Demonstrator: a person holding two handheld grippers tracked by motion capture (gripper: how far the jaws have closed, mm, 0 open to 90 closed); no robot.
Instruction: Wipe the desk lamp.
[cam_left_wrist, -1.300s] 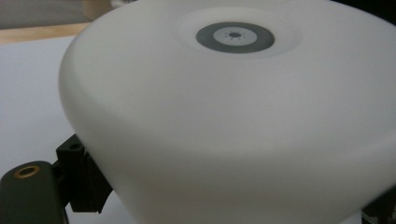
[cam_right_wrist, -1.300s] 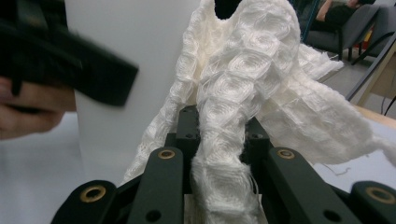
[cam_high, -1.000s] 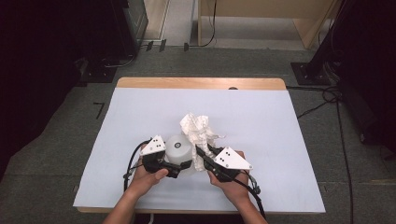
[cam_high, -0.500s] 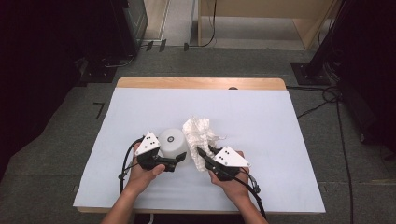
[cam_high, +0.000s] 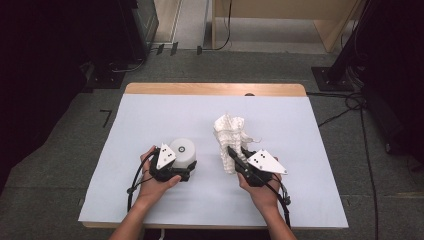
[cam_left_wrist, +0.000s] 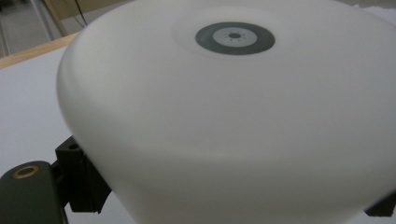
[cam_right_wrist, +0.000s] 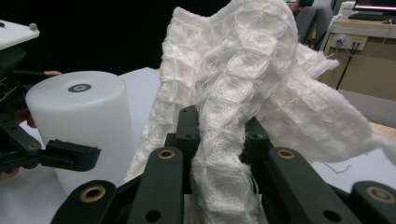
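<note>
Nearest the person, the two hands are entering from the counter's front edge, each carrying a gripper. The left gripper (cam_high: 186, 167) is clasping a squat white cylinder (cam_high: 183, 151) with a grey ringed dot on its top; the jaws are standing wide apart, one on each flank of the cylinder, and are pressing on it low on its wall. In the left gripper view the cylinder (cam_left_wrist: 233, 116) is lying directly between the jaws and close against the camera. The right gripper (cam_high: 233, 153) is pinching a white waffle-weave cloth (cam_high: 229, 135); its jaws are nearly closed on a gathered fold, and the rest of the cloth is rising ahead of the jaw tips in a crumpled peak. In the right gripper view the cloth (cam_right_wrist: 243, 88) is running up from between the jaws, with the cylinder (cam_right_wrist: 81, 126) standing off to their left, apart from the cloth. Beyond the jaws, the counter (cam_high: 150, 115), covered with a pale sheet, is lying bare to its wooden far edge.

Step in hand, by judgement: the cylinder and the cloth are being held separately, side by side, as though the cloth is about to be applied to the cylinder for wiping. The next move is probably calling for the right gripper to carry the cloth leftward against the cylinder's wall or top, while the left gripper is keeping the cylinder steady against the push.
</note>
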